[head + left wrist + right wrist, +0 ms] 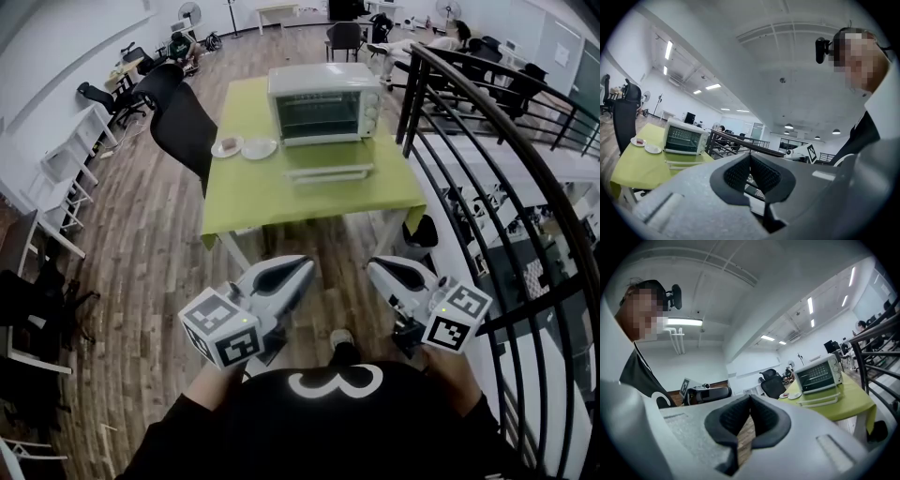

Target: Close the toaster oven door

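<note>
Hanging open, the toaster oven door [330, 170] lies flat out from the front of the toaster oven [325, 103], hinged at its far edge, with its handle bar along the near edge facing me. The oven stands toward the far side of the green surface [253, 202], well apart from me across a stretch of wooden floor.

I judge the door to be stiff metal and glass, light enough to swing up on its hinge with a modest push. The pane wants a gentle touch, and the oven box looks light enough to slide back if I shove hard. The best place to take it, I think, is under the middle of the handle bar, lifting up and away so the door swings evenly.

Two small plates [260, 148] sit just left of the oven, clear of the door's swing. A black chair [183, 122] stands at the left edge of the surface and a dark railing [487, 141] curves past on the right.

My left hand-held gripper [302, 268] and right hand-held gripper [379, 270] are both near my body, jaws pressed together, with nothing between them.
</note>
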A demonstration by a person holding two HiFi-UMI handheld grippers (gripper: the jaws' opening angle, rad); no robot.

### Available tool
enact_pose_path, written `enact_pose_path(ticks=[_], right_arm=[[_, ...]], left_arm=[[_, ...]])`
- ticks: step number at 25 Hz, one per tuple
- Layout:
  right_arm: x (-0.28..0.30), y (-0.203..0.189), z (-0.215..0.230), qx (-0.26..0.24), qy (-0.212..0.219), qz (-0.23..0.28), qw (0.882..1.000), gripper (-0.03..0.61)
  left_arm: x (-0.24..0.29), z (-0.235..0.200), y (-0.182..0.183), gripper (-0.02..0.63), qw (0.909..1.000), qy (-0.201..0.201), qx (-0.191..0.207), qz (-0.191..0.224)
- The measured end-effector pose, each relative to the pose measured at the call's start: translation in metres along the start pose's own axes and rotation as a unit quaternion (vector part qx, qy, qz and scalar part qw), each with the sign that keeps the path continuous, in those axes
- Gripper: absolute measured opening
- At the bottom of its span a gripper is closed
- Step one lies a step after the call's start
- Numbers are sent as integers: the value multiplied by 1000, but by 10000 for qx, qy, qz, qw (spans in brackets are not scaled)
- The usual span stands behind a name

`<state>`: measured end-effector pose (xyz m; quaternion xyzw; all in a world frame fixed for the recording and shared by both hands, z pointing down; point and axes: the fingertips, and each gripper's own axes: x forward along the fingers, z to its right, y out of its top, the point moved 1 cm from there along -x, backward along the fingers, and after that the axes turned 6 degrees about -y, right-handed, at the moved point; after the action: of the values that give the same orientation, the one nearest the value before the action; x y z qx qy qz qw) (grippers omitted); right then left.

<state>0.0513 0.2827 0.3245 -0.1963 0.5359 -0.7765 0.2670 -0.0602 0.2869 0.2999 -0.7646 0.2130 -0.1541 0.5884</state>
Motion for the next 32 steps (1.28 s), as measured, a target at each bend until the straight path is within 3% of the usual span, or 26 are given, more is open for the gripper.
enact_pose_path(ticks=[8,13,21,26,32], right_arm=[[70,60,150,198,160,-228,9994,2],[101,73,210,183,256,-331,9990,2],[127,60,267,186,4,-485,9986,3],[146,40,318,435,-442,-687,9957,3],[182,15,376,431,-880,-987,9903,3]], left_arm=[[127,-116,31,12,9994,293,-176,-81],[175,-167,31,12,9988,460,-48,-153],[179,-230,4,14,9946,970,-329,-165],[181,-281,-26,15,9891,1271,-586,-463],[180,-357,-54,39,9806,1646,-613,-870]])
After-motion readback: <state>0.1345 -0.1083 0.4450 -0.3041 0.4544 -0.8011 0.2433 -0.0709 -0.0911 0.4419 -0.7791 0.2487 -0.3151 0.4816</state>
